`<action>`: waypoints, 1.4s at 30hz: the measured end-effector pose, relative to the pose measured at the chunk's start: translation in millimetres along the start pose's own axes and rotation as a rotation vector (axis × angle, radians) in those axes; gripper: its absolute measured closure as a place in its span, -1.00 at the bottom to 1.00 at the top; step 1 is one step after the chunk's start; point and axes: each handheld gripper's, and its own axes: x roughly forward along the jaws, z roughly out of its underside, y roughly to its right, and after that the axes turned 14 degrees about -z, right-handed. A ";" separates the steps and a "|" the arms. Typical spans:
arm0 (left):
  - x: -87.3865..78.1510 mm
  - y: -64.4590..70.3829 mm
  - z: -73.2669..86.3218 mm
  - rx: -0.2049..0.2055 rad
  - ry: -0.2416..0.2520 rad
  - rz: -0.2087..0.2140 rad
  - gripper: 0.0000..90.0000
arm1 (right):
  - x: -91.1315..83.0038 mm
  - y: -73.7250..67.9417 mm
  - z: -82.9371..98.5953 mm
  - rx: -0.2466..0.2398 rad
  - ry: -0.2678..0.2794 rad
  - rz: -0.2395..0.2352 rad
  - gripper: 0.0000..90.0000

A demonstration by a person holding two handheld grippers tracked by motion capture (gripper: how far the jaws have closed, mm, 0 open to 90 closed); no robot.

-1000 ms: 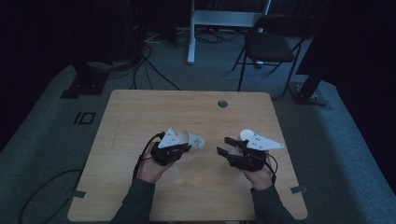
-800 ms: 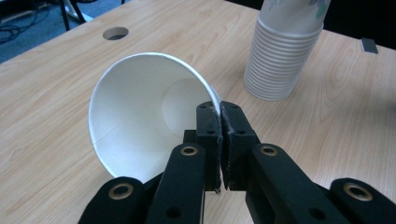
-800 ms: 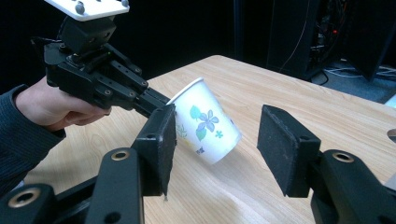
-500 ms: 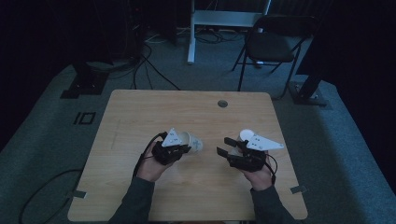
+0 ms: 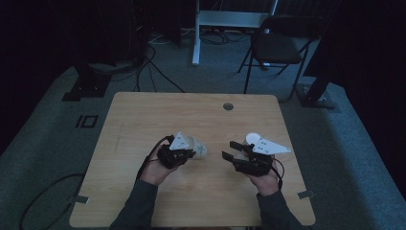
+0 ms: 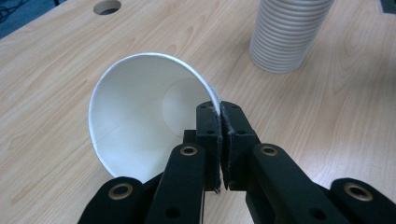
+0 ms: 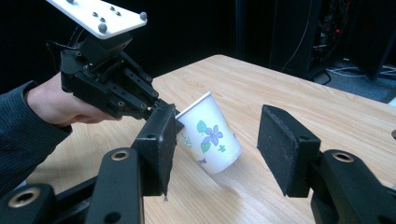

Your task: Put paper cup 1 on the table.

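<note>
tongs (image 7: 215,154) – black, brass screws | plate (image 7: 100,17) – white | sleeve (image 7: 14,135) – dark

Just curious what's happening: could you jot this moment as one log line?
left tool: shut on paper cup rim, cup tilted | right tool: open, facing cup | cup stack: upright on table

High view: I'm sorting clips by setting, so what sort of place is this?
Probably a lab or office workroom: a bare wooden table with a cable hole, a black chair behind it, and cables on grey carpet.
</note>
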 end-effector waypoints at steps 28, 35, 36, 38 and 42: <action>12.6 2.2 3.3 0.062 -0.137 -0.039 0.94 | 0.2 -0.2 0.3 0.000 0.001 -0.001 0.03; 10.7 -2.5 5.0 0.061 -0.156 -0.070 0.94 | 0.4 -0.4 0.3 0.000 0.002 -0.001 0.03; 10.9 -3.3 5.3 0.063 -0.158 -0.073 0.94 | 0.3 -0.4 0.2 0.000 0.003 -0.002 0.03; 11.0 -4.1 5.8 0.058 -0.161 -0.078 0.94 | 0.0 -0.5 0.1 0.000 0.003 -0.001 0.03; 9.8 -5.6 6.3 0.061 -0.167 -0.088 0.94 | -0.6 -0.4 0.1 0.002 0.004 0.000 0.03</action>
